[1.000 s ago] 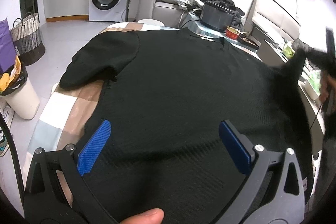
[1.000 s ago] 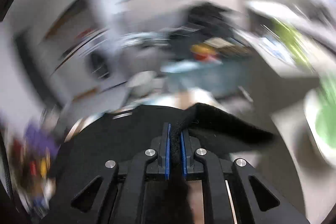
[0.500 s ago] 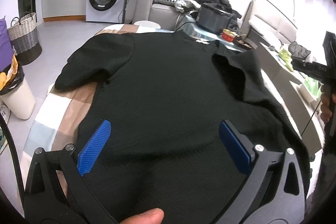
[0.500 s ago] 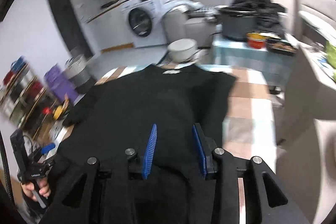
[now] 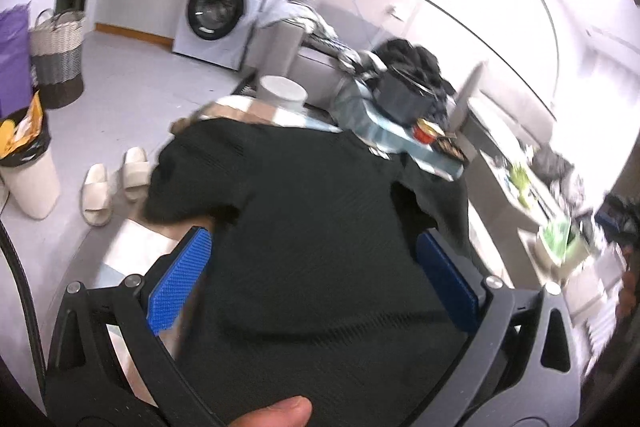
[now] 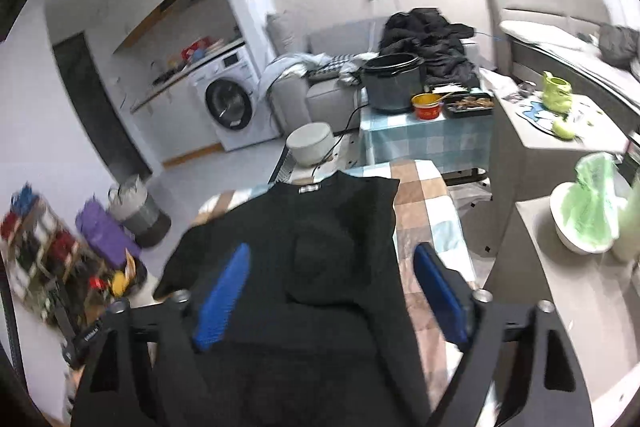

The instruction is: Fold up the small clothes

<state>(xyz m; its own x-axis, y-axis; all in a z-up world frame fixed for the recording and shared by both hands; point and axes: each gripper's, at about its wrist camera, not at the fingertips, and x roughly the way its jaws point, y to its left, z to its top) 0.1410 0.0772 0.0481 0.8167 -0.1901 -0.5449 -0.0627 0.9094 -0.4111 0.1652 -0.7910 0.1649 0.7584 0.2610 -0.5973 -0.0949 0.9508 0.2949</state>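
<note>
Checked cloth covers the bench (image 6: 424,195), with a washing machine (image 6: 230,103) and a cluttered side table beyond its far edge; a black knit top (image 6: 320,247) lies flat along the middle of the bench, its collar toward the far edge. Its right sleeve (image 6: 320,259) is already folded in across the chest, while the left sleeve (image 5: 192,171) is spread out toward the bench's left edge; that sleeve looks to be the step in hand.

The right gripper (image 6: 332,299) has just been opening and now stands wide above the top with nothing between its pads; the left gripper (image 5: 316,279) is likewise spread wide and empty, hovering over the lower body of the top.

To do the fold well, I judge the left gripper should pinch the sleeve at its cuff, taking one layer only; carry it low across to mirror the right one; set it down flat before letting go. A high lift would probably drag the body askew; the knit looks soft and likely to bunch.
</note>
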